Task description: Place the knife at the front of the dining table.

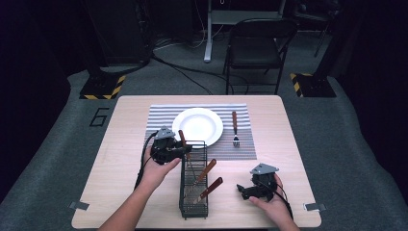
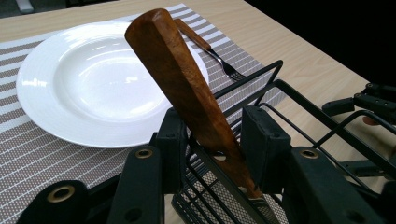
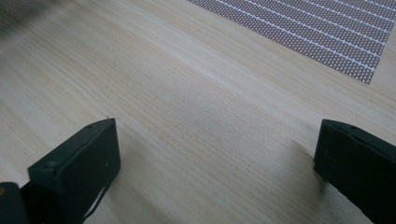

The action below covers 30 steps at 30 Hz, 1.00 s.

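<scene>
A wooden-handled utensil point(image 1: 182, 137) stands tilted in the far end of a black wire basket point(image 1: 182, 192). My left gripper point(image 1: 185, 150) reaches in from the left at that handle. In the left gripper view the brown handle point(image 2: 173, 60) rises between the two pads of the left gripper point(image 2: 217, 140), with a thin gap on each side, so the jaws read as open. My right gripper point(image 1: 243, 190) rests low on the table right of the basket, and the right gripper point(image 3: 215, 158) stands wide open over bare wood.
Two more wooden-handled utensils point(image 1: 208, 169) lean in the basket. A white plate point(image 1: 197, 126) sits on a striped placemat point(image 1: 159, 118), with a fork point(image 1: 235, 127) to its right. Behind the table stands a folding chair point(image 1: 257, 45).
</scene>
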{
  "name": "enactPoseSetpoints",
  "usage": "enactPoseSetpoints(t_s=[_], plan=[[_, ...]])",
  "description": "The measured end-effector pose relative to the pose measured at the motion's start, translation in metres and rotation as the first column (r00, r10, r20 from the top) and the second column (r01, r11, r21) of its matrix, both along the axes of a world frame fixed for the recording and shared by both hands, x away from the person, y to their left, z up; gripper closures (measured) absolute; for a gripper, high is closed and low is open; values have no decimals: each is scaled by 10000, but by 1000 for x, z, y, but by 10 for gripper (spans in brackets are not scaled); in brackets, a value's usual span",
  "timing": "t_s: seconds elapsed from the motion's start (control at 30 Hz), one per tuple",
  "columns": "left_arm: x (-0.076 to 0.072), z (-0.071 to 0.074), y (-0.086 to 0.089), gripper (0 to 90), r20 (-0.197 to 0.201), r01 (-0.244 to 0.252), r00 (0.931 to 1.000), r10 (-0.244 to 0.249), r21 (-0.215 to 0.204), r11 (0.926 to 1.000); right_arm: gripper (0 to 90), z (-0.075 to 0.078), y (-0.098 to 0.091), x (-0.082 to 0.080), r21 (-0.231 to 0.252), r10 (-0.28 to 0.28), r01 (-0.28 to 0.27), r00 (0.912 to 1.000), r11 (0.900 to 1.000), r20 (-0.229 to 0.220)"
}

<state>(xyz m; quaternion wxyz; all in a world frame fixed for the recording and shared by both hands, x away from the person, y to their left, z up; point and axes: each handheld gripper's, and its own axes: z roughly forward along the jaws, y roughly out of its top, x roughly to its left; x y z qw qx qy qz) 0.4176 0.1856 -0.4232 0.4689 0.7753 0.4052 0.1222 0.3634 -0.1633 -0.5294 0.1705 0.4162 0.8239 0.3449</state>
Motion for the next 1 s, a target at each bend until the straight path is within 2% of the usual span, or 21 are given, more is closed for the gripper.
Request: enactPoseSetpoints(t_s=[0.63,1.0], plan=[[-7,4,4,625,57,-196,9998,196,-46,9998,0,0,0,0,-16,33,-33,10000,10000,27],[-11,10,11,646,300,-257,9992,270,-450,9987,0,0,0,0,2,3,-3,10000,10000,2]])
